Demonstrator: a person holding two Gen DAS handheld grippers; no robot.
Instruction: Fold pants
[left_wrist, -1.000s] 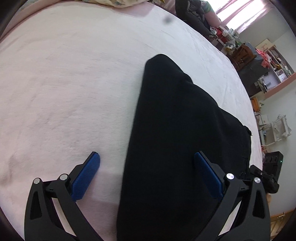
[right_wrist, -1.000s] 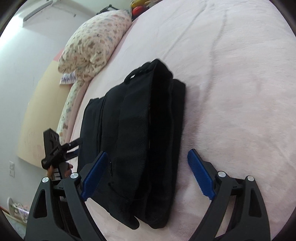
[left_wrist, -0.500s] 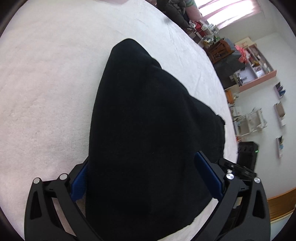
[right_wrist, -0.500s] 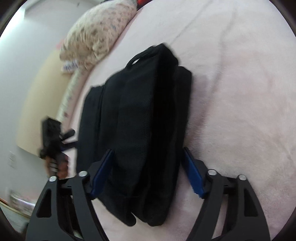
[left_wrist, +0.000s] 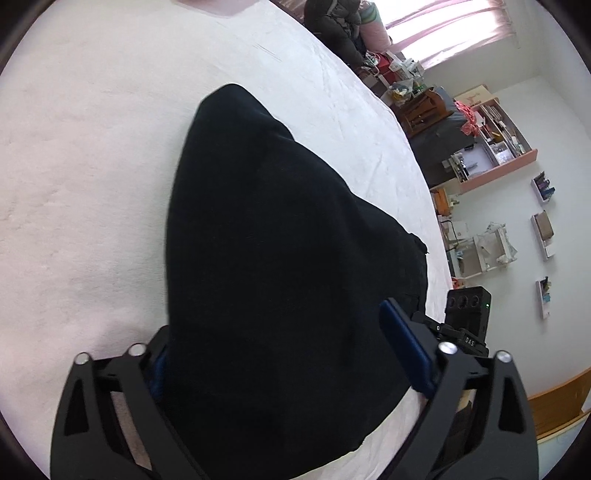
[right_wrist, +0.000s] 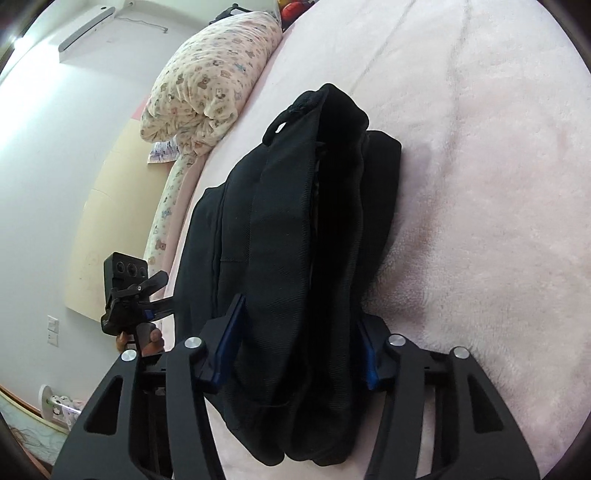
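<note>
The black pants (left_wrist: 269, 258) lie folded in a thick bundle on the pink bed cover (left_wrist: 74, 184). In the right wrist view the stacked folds of the pants (right_wrist: 295, 240) show from the end. My left gripper (left_wrist: 280, 354) straddles the near end of the bundle, jaws wide around it; the left pad is mostly hidden behind the cloth. My right gripper (right_wrist: 299, 343) has closed in on the other end, both blue pads pressing the sides of the bundle. The left gripper also shows in the right wrist view (right_wrist: 129, 295).
A floral quilt (right_wrist: 207, 81) lies rolled at the head of the bed. Beyond the bed edge stand cluttered shelves (left_wrist: 491, 147) and a desk. The right gripper's camera block (left_wrist: 467, 310) shows past the pants. The cover (right_wrist: 480, 184) lies bare to the right.
Both grippers have moved forward over the ends of the bundle. The right jaws have narrowed until the pads meet the cloth. The left jaws stay wide around the pants.
</note>
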